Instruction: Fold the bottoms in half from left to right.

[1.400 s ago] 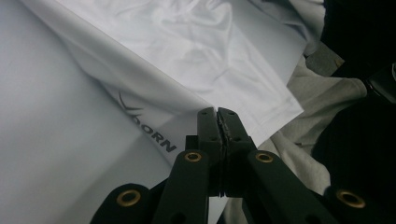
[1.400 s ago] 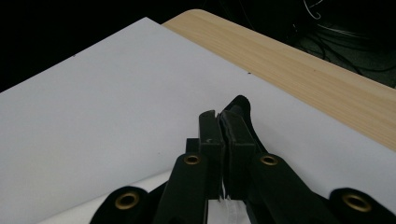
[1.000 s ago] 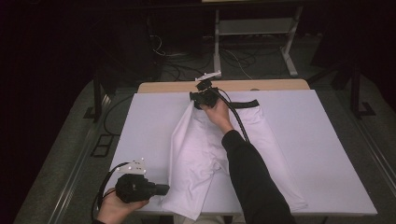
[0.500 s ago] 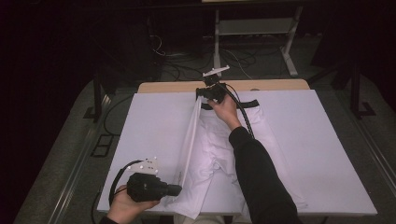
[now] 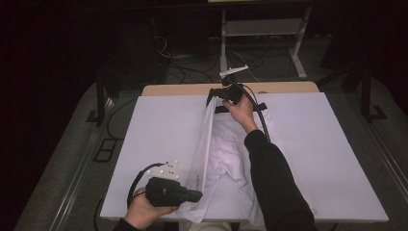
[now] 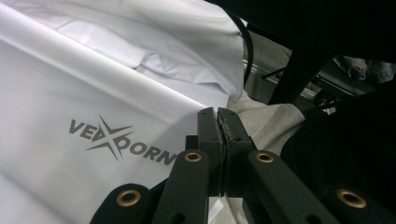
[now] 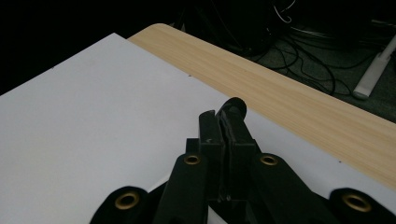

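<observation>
White board [image 5: 159, 125] on wood table [image 5: 288, 87]; dark room; both jaws clenched on white garment [image 5: 226, 154].

The garment [image 5: 226, 154] lies on the board [image 5: 159, 130] that covers the bench [image 5: 183, 89], in the middle and reaching from the far edge to the near edge. The right gripper [image 5: 217, 98] is at the far end of the garment, and the left gripper [image 5: 195, 196] is at the near end, to the left of it. Between the two grippers, the left edge of the garment is lifted above the board.
</observation>
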